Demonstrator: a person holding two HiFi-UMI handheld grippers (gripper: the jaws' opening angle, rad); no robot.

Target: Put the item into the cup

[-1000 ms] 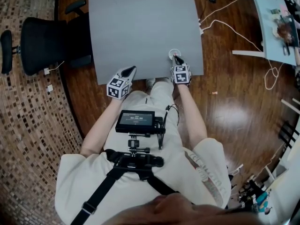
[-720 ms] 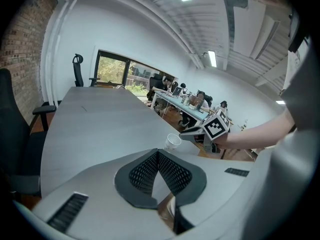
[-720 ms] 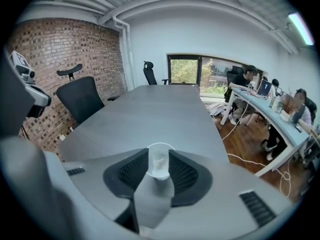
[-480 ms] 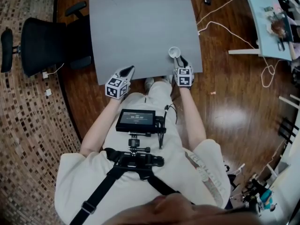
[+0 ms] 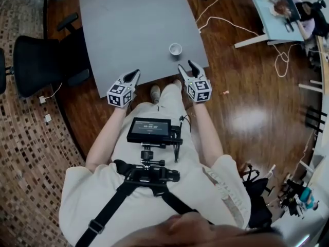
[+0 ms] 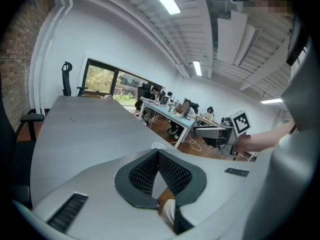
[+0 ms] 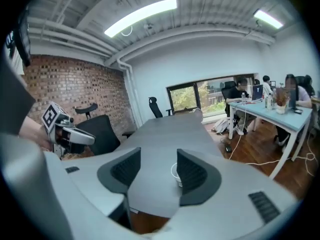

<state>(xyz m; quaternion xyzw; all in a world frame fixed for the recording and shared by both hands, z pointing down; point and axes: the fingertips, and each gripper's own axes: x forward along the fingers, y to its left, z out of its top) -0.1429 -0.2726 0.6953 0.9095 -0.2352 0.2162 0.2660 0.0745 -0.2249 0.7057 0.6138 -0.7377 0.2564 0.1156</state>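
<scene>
On your right gripper (image 7: 157, 158) the jaws are opening, wide apart with nothing pressed between them, and on your left gripper (image 6: 157, 154) they meet at the tips, empty. The white cup (image 5: 175, 49) stands upright on the grey table (image 5: 133, 24) near its front edge, just beyond your right gripper and clear of it. You cannot see what is inside the cup.

Left gripper (image 5: 134, 73), jaws together.

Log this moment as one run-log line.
left gripper: shut, empty | right gripper: jaws opening, nothing between them | cup: upright on table, ahead of right gripper
</scene>
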